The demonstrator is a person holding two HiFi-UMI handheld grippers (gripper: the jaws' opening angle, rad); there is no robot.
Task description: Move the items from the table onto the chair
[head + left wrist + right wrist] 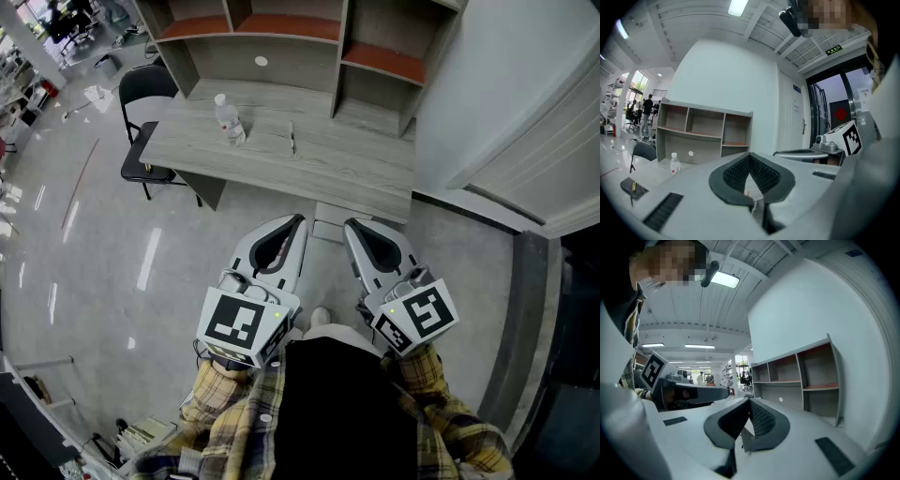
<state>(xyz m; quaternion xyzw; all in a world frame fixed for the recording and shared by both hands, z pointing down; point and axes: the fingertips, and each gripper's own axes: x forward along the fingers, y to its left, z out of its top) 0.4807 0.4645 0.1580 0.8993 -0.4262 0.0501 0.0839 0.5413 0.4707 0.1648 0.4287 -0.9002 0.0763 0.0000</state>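
Observation:
A clear water bottle with a white cap stands on the grey desk, and a thin dark pen lies to its right. The bottle also shows small at the left of the left gripper view. A black chair stands at the desk's left end, with a small yellow thing at its seat edge. My left gripper and right gripper are held side by side over the floor, well short of the desk. Both have their jaws closed tip to tip with nothing between them.
An open shelf unit with orange-brown boards stands on the back of the desk. A white wall and a door lie to the right. Glossy grey floor spreads to the left. People stand far off in the hall.

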